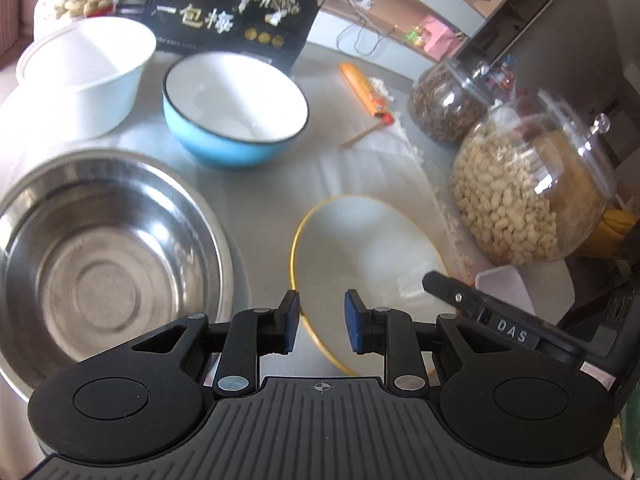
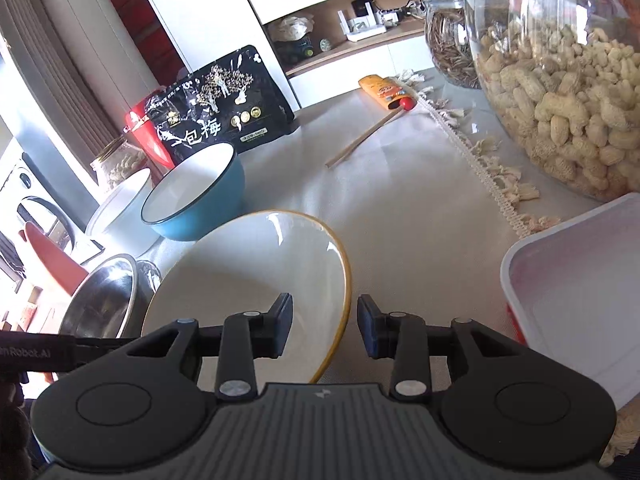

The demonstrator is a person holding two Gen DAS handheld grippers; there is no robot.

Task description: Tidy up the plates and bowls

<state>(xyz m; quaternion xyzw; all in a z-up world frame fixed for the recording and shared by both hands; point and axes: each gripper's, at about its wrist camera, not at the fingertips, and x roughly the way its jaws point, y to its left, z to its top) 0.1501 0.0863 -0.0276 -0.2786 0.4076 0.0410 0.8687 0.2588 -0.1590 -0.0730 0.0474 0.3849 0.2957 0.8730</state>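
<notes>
Left of the yellow-rimmed plate (image 1: 360,248) I see the steel bowl (image 1: 108,256) on the surface (image 1: 272,184), with the white bowl (image 1: 86,74) and blue bowl (image 1: 236,108) beyond it, all apart from one another. Over the plate's near-left rim my left tongs (image 1: 322,322) hang parted and empty, while my right tongs (image 2: 324,326) straddle its right rim (image 2: 344,300) with the fingers apart, gripping nothing. Right of the plate stand the peanut jar (image 2: 560,80) and a white tray (image 2: 580,280).
</notes>
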